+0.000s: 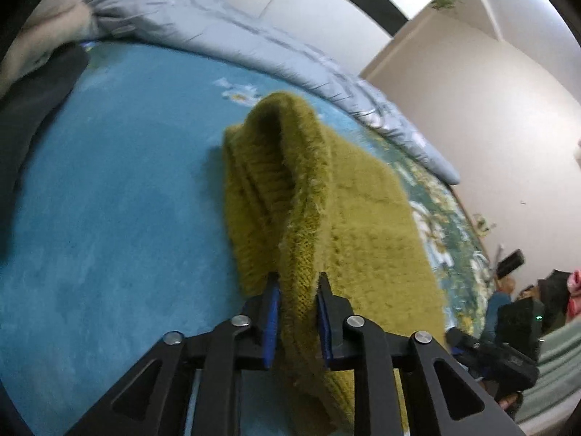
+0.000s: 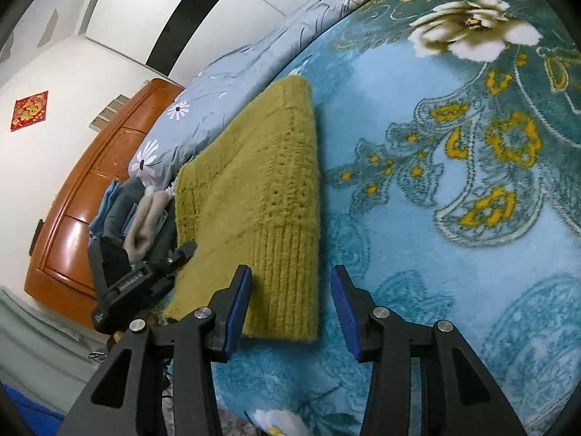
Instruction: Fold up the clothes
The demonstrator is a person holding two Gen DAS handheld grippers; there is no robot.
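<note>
1. The left hand-held gripper [image 1: 297,290] sits at the lower centre of the left wrist view, its blue-padded fingers [image 1: 272,312] clamped on a raised fold of the olive-green knitted sweater [image 1: 308,189].
2. From that pinch the sweater rises in a ridge toward the frame centre, then drapes down to the right onto the blue floral blanket [image 1: 109,200] covering the bed.
3. Along the top of the left wrist view lies a rumpled grey-blue duvet [image 1: 225,25], with white walls to the right.
4. In the right wrist view the right hand-held gripper [image 2: 290,290] is at the lower centre with its fingers [image 2: 345,301] spread apart, gripping nothing.
5. The left finger of this hand-held gripper touches or overlaps the ribbed hem of the sweater [image 2: 254,181]; the right finger hangs over bare blanket [image 2: 435,218] just beside the sweater's right edge.
6. Here the sweater lies folded flat, running from the lower centre up toward the middle top of the frame.
7. The left hand-held gripper [image 2: 181,250] appears at the sweater's lower left edge.
8. Further left sits a pile of grey and blue clothes [image 2: 138,214], with the duvet [image 2: 218,101] above and an orange wooden headboard [image 2: 90,189] behind.
</note>
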